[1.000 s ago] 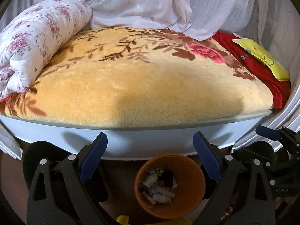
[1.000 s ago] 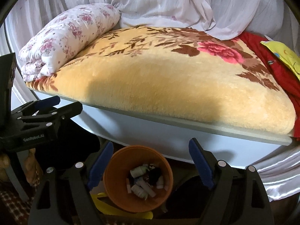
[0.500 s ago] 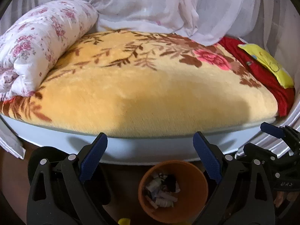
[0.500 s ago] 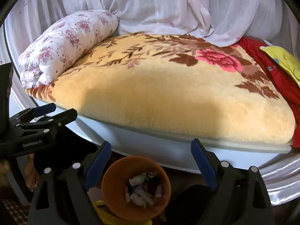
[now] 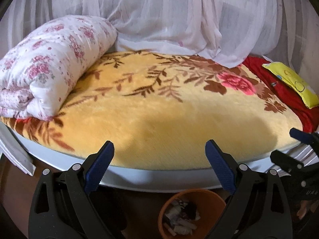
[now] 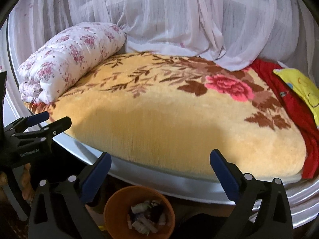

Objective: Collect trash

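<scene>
Left wrist view: left gripper (image 5: 159,155) has its jaws spread wide, nothing between the pads. Orange bin (image 5: 211,199) sits on the floor below and just ahead of the jaws, slightly toward the right finger, holding trash (image 5: 180,217): white wrappers plus something dark. Ahead and above is the bed's yellow floral blanket (image 5: 159,107); no loose litter visible on it. Rolled floral quilt (image 5: 51,63) far ahead-left, yellow cushion (image 5: 291,83) far ahead-right on the red cloth (image 5: 279,93). Right gripper (image 5: 295,149) pokes in at the right edge.

Right wrist view: right gripper (image 6: 160,168) has just been opening and its jaws stand wide apart, nothing between them. Bin (image 6: 119,203) is below, nearer the left finger, trash (image 6: 147,217) inside. Left gripper (image 6: 45,122) is off to the left, jaws parted, empty.

Judgement: the drop looks done and this is the retreat. To do it well:
- keep both jaws wide and lift clear of the rim, no sideways clip on the bin, it looks light and tippy
- scan the blanket edges, quilt fold and cushion side before committing; blur hides small scraps
- keep the two grippers apart, they sit close over the bin.
</scene>
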`<state>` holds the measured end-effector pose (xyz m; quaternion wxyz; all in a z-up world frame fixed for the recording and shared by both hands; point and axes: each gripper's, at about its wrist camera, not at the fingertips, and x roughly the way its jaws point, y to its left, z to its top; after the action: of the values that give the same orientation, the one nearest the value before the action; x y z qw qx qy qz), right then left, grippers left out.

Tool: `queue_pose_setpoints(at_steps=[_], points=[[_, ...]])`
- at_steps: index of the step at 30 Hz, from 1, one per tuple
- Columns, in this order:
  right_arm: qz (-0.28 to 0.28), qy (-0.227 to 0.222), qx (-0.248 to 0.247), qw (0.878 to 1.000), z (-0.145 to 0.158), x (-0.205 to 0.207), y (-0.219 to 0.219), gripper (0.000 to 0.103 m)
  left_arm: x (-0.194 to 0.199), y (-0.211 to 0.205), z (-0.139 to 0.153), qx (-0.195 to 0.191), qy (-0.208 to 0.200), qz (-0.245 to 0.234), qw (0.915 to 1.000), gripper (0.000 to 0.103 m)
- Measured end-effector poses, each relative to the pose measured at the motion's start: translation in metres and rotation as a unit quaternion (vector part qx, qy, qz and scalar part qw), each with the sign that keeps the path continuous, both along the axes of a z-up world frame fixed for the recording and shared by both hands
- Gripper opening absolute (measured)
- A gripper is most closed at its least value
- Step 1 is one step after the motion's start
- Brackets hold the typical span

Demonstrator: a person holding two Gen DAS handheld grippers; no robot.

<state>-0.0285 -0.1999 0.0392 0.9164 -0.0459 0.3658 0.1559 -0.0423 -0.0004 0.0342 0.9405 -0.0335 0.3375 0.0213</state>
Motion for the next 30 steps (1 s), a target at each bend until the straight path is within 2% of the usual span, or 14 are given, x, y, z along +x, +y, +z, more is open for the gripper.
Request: queue_pose_setpoints(at_steps=[7,16,20,24,30], points=[[0.002,-0.02,-0.012,1.0,0.014,0.014,0.012,0.098,0.002,0.007,0.009,0.011,-0.018,0.013,0.9997,0.09],[0.005,-0.043,0.02,0.999,0.029,0.04,0.022,0.098,0.008,0.028,0.028,-0.01,-0.047,0.043,0.9979,0.091],[-0.002,-0.056,0.012,0.998,0.028,0.048,0.028,0.098,0.009,0.032,0.036,0.0,-0.066,0.051,0.9965,0.092],[-0.009,-0.079,0.008,0.997,0.025,0.049,0.034,0.098,0.012,0.027,0.038,0.036,-0.074,0.053,0.9952,0.093],[-0.015,-0.078,0.03,0.996,0.018,0.054,0.031,0.098,0.017,0.025,0.034,0.035,-0.07,0.047,0.9958,0.094]])
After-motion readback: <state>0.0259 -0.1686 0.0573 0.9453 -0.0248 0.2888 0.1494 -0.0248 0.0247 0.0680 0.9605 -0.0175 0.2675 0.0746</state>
